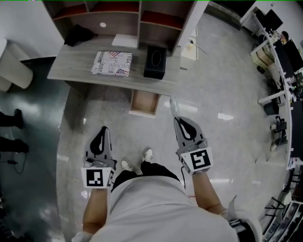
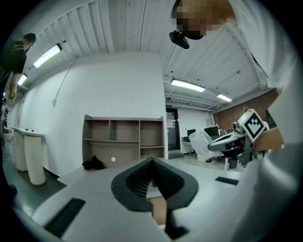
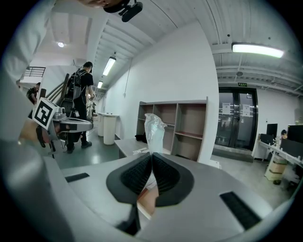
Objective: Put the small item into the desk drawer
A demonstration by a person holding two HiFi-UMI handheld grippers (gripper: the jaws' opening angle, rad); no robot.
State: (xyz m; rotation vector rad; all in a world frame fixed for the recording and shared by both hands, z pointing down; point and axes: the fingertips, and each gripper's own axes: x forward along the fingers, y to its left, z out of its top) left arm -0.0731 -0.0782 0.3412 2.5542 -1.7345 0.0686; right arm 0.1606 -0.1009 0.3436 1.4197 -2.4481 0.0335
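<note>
The small item is a crumpled clear plastic packet (image 1: 173, 105), sticking up from my right gripper (image 1: 177, 120), whose jaws are shut on its lower end. In the right gripper view the packet (image 3: 154, 132) rises above the closed tips (image 3: 152, 155). The wooden drawer (image 1: 143, 103) stands pulled open below the grey desk (image 1: 71, 68), ahead and left of the packet. My left gripper (image 1: 103, 128) hangs lower left of the drawer, over the floor. In the left gripper view its jaws (image 2: 152, 159) meet at the tip with nothing between them.
On the desk lie a printed magazine (image 1: 111, 63), a black box (image 1: 155, 62) and a black cloth (image 1: 78, 34), under a shelf unit (image 1: 113, 14). A white bin (image 1: 14, 71) stands left. Office desks and chairs (image 1: 279, 61) line the right. My feet (image 1: 147, 154) are on glossy floor.
</note>
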